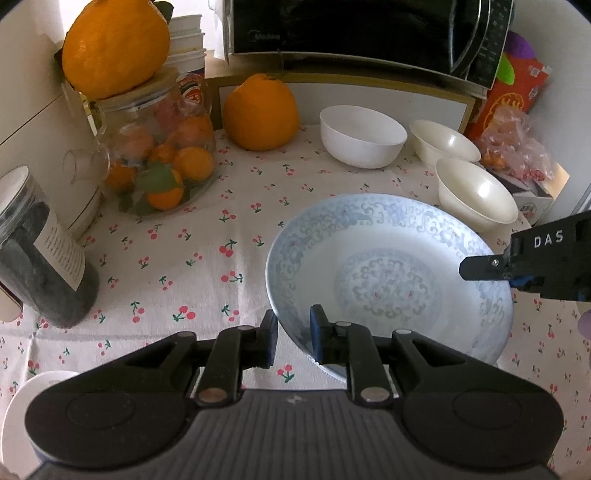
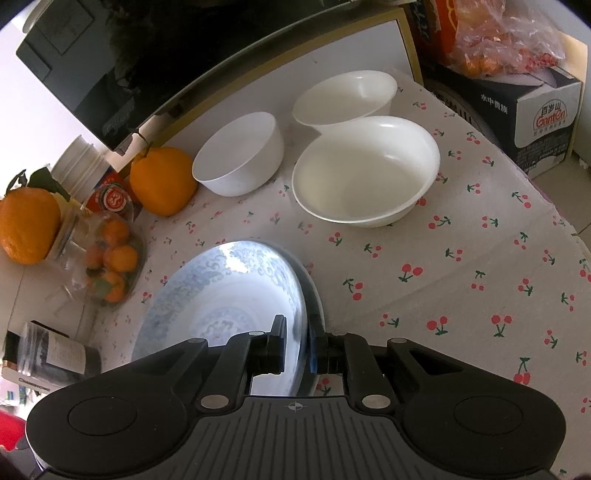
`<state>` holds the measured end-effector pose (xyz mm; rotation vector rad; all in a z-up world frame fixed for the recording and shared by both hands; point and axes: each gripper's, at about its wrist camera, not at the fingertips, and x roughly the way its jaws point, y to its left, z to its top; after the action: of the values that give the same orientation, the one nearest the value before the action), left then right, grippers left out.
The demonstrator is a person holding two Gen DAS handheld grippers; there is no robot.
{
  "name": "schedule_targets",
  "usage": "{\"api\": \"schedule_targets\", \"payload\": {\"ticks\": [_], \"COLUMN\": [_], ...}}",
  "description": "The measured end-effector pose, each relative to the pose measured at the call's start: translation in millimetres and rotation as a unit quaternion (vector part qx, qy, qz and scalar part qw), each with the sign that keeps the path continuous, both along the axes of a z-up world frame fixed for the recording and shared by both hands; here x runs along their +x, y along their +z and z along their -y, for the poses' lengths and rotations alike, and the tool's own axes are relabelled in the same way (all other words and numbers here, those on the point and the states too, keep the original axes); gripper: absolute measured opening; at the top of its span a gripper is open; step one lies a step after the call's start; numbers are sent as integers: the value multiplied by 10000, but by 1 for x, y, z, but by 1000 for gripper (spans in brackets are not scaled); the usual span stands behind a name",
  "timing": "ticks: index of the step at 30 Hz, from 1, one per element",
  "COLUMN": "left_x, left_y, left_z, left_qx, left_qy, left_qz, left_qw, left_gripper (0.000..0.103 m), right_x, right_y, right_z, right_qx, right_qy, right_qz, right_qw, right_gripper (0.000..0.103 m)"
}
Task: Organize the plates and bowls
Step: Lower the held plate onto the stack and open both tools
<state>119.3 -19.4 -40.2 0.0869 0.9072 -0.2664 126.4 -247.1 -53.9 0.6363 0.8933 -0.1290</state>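
A blue-patterned plate (image 1: 388, 258) lies on the cherry-print tablecloth (image 1: 177, 258), its right side lifted a little. My left gripper (image 1: 293, 338) straddles the near-left rim, and a small gap shows between its left pad and the rim, so it is open. At the plate's right rim my right gripper (image 1: 480, 271) is shut on it. In the right wrist view the plate (image 2: 221, 295) stands edge-on between that gripper's (image 2: 299, 345) pads. Behind stand a white bowl (image 1: 362, 136) and two cream bowls (image 1: 443, 142) (image 1: 476, 199), also visible in the right wrist view as the white bowl (image 2: 240, 155) and the cream bowls (image 2: 347, 99) (image 2: 365, 170).
A microwave (image 1: 351, 29) sits on a shelf at the back. A glass jar of small oranges (image 1: 159, 158) with a big orange on its lid, a loose orange (image 1: 260, 110) and a dark jar (image 1: 40, 254) fill the left side. Boxes and a bag (image 1: 513, 147) crowd the right corner. A white rim (image 1: 22, 406) shows bottom left.
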Motion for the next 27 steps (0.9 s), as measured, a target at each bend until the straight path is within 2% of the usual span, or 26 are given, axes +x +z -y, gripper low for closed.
{"api": "schedule_targets", "payload": {"ticks": [7, 14, 23, 27], "left_x": [-3, -2, 1, 1], "left_y": [-1, 0, 0, 1], "left_z": [5, 2, -1, -4], "left_qx": [279, 120, -30, -179], "left_qy": [-151, -75, -36, 12], "left_qz": [95, -29, -137, -204], "left_qw": [9995, 9999, 9999, 9996], "left_gripper": [17, 17, 17, 18], "right_x": [-2, -2, -4, -6], "right_y": [1, 5, 5, 6], "right_z": [10, 10, 20, 24], "right_qx": [282, 282, 694, 711], "right_qy": [-87, -2, -31, -28], "right_qz": [22, -117, -211, -203], "right_qw": [9996, 9995, 9974, 9973], "right_gripper": [12, 12, 15, 16]}}
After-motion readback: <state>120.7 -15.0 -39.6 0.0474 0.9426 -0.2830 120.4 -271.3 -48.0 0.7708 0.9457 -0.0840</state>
